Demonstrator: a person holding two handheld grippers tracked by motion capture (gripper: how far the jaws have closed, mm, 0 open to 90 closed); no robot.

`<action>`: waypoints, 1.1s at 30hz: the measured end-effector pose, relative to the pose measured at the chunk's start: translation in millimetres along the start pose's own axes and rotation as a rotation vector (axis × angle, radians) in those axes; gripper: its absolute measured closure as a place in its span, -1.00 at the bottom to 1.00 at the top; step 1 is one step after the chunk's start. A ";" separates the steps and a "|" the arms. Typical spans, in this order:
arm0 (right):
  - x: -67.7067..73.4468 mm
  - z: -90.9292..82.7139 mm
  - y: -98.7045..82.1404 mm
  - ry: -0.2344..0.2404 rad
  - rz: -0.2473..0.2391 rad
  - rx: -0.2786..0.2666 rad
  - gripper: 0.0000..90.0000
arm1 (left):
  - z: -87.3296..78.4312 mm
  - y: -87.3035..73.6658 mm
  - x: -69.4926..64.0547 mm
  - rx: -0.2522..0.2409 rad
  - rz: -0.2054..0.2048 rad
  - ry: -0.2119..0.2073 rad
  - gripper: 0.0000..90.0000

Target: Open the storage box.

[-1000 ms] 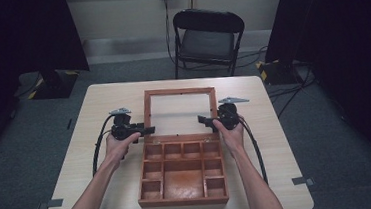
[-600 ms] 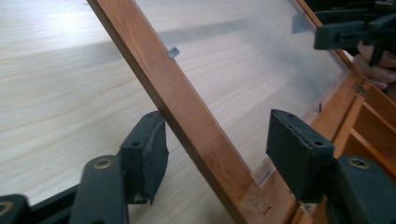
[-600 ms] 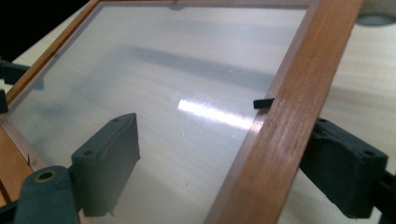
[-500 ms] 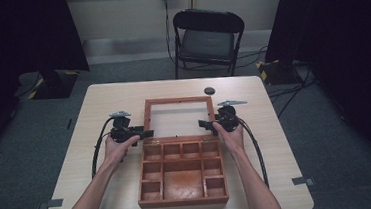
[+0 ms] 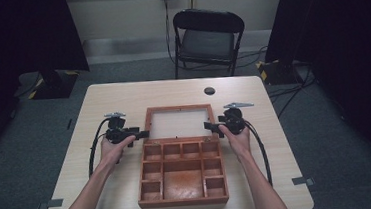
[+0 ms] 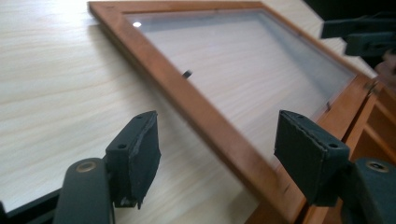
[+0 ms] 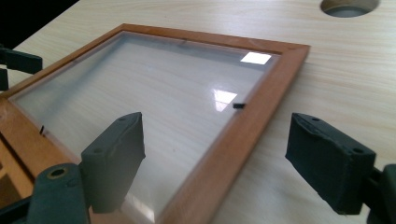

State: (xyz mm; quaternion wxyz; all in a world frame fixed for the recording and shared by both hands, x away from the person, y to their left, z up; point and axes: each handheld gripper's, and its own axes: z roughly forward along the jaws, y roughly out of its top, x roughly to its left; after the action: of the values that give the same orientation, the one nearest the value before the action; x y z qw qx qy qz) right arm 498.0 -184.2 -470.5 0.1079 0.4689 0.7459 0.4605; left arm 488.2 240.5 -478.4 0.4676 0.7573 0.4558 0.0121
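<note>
One wooden box [image 5: 181, 175] sits on the table [image 5: 122, 97], with one hinged lid [image 5: 178, 122] folded back flat, two grippers at its sides and one folding chair [image 5: 207, 38] beyond the far edge. The box is reddish-brown, rectangular and divided into small square compartments around one larger middle well; four small ones run along the row nearest the hinge. The lid is a narrow frame of the same smooth wood around a clear pane, through which the pale grain of the tabletop shows, with bright reflections on the pane. The table has a light wood-grain top with rounded corners and one round dark cable hole [image 5: 209, 90] near its far edge. The left gripper [image 5: 142, 134] has its jaws spread, and the lid's left rail runs between them in the left gripper view [image 6: 215, 154]; the black pads look matte and slightly rough. The right gripper [image 5: 207, 126] is likewise spread wide, with the lid's right rail [image 7: 233, 135] passing between its jaws, touching neither pad. The box's tray lies just beside each gripper, toward the person, and the two grippers face each other across the lid.
</note>
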 end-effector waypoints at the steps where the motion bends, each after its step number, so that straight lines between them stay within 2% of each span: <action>1: -0.4 -4.7 -1.7 -0.004 -0.002 -0.005 -0.59 | -3.1 -1.4 0.5 0.003 0.005 0.005 -0.36; 7: -5.8 -36.2 -10.4 -0.039 -0.008 -0.012 -0.66 | -26.6 -11.9 4.5 0.034 0.026 0.062 -0.48; 9: -7.3 -46.9 -14.1 -0.035 -0.007 -0.011 -0.67 | -33.0 -16.7 4.5 0.039 0.032 0.083 -0.49; 10: -7.8 -50.9 -16.1 -0.040 -0.013 -0.008 -0.67 | -36.5 -19.6 4.5 0.055 0.046 0.101 -0.51; 11: -8.4 -55.6 -19.0 -0.052 -0.022 0.003 -0.67 | -39.2 -23.1 3.8 0.065 0.051 0.116 -0.53; 13: -10.5 -65.4 -25.5 -0.067 -0.028 0.025 -0.68 | -45.4 -31.7 3.8 0.078 0.059 0.114 -0.55; 15: -14.2 -77.3 -32.2 -0.092 -0.013 0.034 -0.68 | -50.3 -41.5 2.8 0.097 0.070 0.153 -0.53; 18: -18.2 -90.5 -41.9 -0.134 -0.005 0.046 -0.68 | -56.5 -51.6 -0.3 0.124 0.088 0.180 -0.53; 22: -21.1 -104.6 -65.4 -0.171 -0.001 0.102 -0.68 | -61.6 -62.9 -5.1 0.149 0.105 0.189 -0.60; 24: -21.5 -108.2 -75.0 -0.184 -0.004 0.122 -0.68 | -63.7 -68.4 -8.4 0.150 0.147 0.217 -0.62; 25: -21.9 -110.2 -79.7 -0.194 -0.003 0.128 -0.68 | -63.6 -70.8 -10.7 0.140 0.145 0.238 -0.63; 27: -23.8 -110.9 -86.7 -0.225 -0.012 0.148 -0.68 | -62.3 -72.5 -13.6 0.158 0.193 0.273 -0.64; 28: -25.8 -110.3 -88.8 -0.245 -0.023 0.164 -0.68 | -61.1 -74.1 -15.6 0.153 0.209 0.295 -0.65; 29: -27.4 -109.0 -91.0 -0.272 -0.013 0.170 -0.70 | -59.2 -77.6 -16.8 0.129 0.225 0.307 -0.67; 30: -28.1 -107.5 -93.1 -0.315 -0.022 0.161 -0.70 | -57.3 -81.5 -17.9 0.108 0.266 0.347 -0.67; 31: -27.1 -105.9 -94.7 -0.351 -0.049 0.160 -0.71 | -56.7 -83.1 -16.3 0.086 0.261 0.337 -0.71; 33: -25.9 -104.4 -96.8 -0.362 -0.068 0.148 -0.73 | -56.1 -84.2 -13.8 0.070 0.270 0.343 -0.74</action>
State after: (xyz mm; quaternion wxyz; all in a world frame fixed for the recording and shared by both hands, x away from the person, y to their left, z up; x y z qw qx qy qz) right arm 391.9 -279.2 -496.1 0.2212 0.5254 0.7615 0.3086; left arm 398.0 282.3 -501.7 0.3506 0.8142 0.4232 0.1874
